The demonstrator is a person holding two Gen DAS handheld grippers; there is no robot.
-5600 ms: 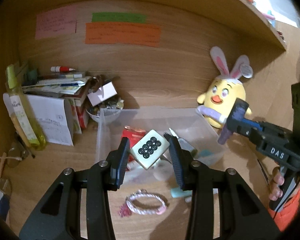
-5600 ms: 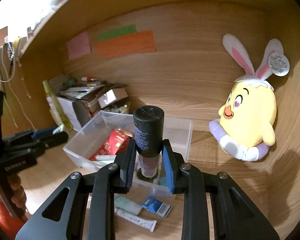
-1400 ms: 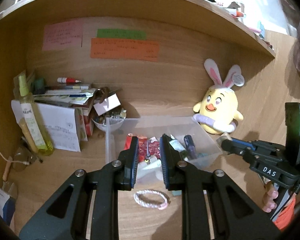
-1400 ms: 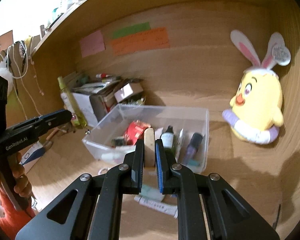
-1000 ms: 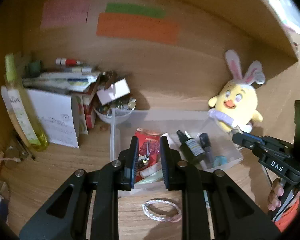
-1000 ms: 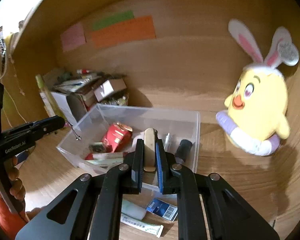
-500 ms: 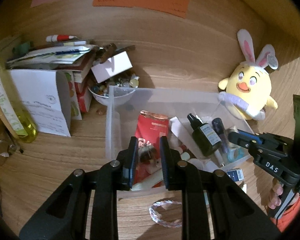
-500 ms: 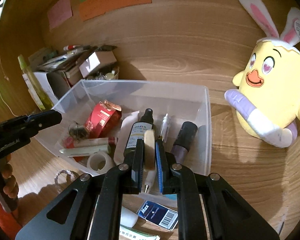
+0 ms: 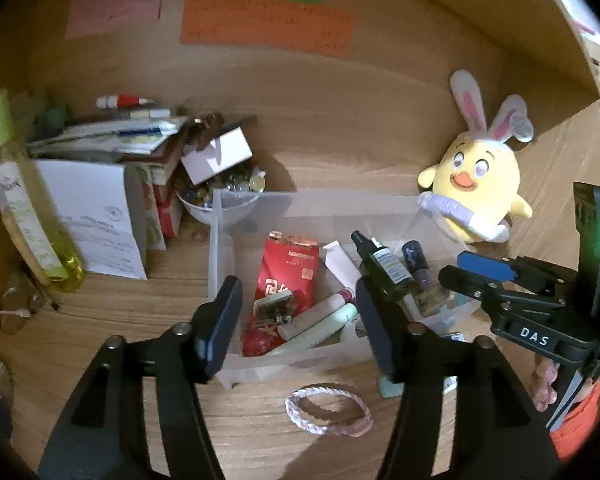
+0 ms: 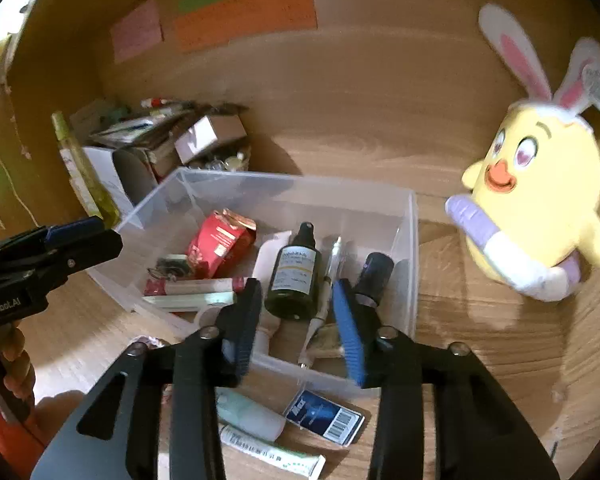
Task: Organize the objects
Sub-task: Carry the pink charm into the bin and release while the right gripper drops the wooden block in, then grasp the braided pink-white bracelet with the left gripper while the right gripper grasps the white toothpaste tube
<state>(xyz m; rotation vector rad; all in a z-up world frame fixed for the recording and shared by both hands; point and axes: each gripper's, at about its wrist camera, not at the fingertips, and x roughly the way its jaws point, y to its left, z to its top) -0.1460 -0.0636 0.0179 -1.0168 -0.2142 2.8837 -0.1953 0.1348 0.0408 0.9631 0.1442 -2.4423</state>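
Release step: both claws, left claw [image 9: 298, 320] and right claw [image 10: 296, 316], have just been opening, empty, above the clear plastic bin [image 10: 410, 216]. Next: collect the braided pink-white bracelet [image 9: 327, 405] from the desk [image 9: 100, 312].

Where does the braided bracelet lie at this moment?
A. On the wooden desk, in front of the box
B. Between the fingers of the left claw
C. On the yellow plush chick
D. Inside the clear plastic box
A: the braided bracelet lies flat on the wooden desk, outside the near wall of the clear plastic box.
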